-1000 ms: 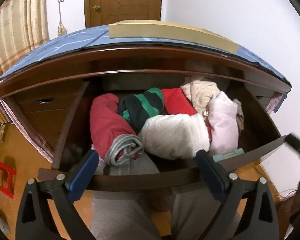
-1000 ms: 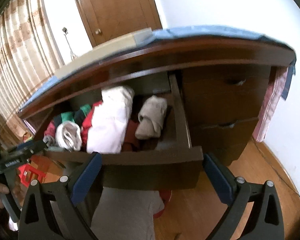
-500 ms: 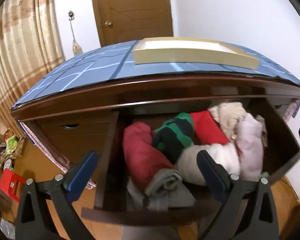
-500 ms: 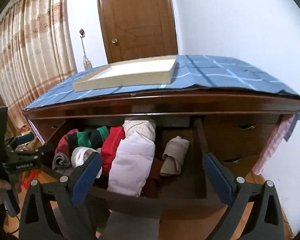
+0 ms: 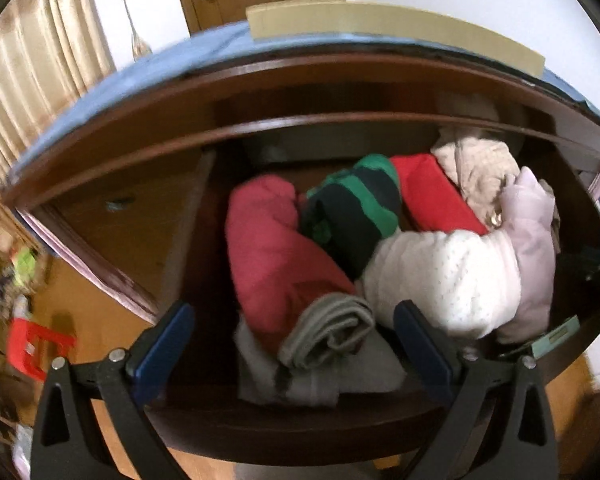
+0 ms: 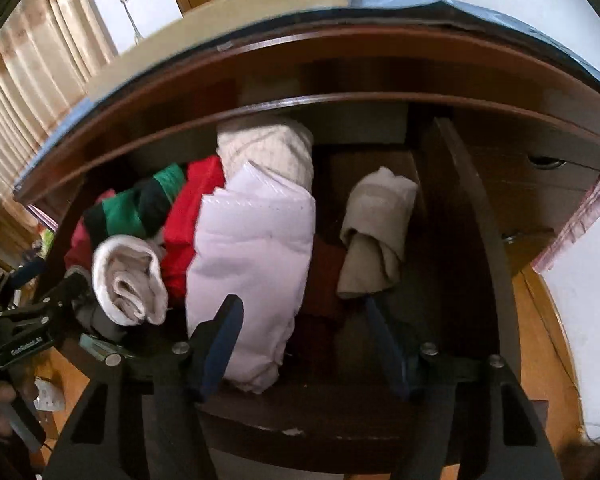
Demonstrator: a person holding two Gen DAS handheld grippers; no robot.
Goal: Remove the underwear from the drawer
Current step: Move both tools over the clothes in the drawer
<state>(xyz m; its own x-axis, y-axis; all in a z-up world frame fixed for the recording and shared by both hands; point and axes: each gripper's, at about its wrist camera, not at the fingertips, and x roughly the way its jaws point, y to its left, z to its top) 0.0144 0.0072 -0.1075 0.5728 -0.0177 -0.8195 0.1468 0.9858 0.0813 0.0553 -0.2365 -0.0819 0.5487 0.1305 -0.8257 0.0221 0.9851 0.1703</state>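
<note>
The drawer (image 5: 284, 428) stands pulled out and nothing has left it, so the opening is done and the picking remains. At the left end, the left gripper (image 5: 292, 336) hangs over the front edge with its jaws spread wide and nothing between them; just beyond lie a grey rolled garment (image 5: 328, 332) and a dark-red roll (image 5: 272, 248). Next come a green-and-black striped roll (image 5: 356, 212), a bright red piece (image 5: 436, 196) and a white dotted roll (image 5: 444, 276). Toward the middle, a pale pink folded garment (image 6: 252, 256) sits with a cream knit (image 6: 268, 148) behind it. The right gripper (image 6: 304, 344) hovers there, jaws partly apart and empty, its left finger just before the pink fold. Farthest right lies a beige roll (image 6: 376, 232), apart from the rest. Which bundle is the underwear I cannot say for sure; the small beige one seems likely.
</note>
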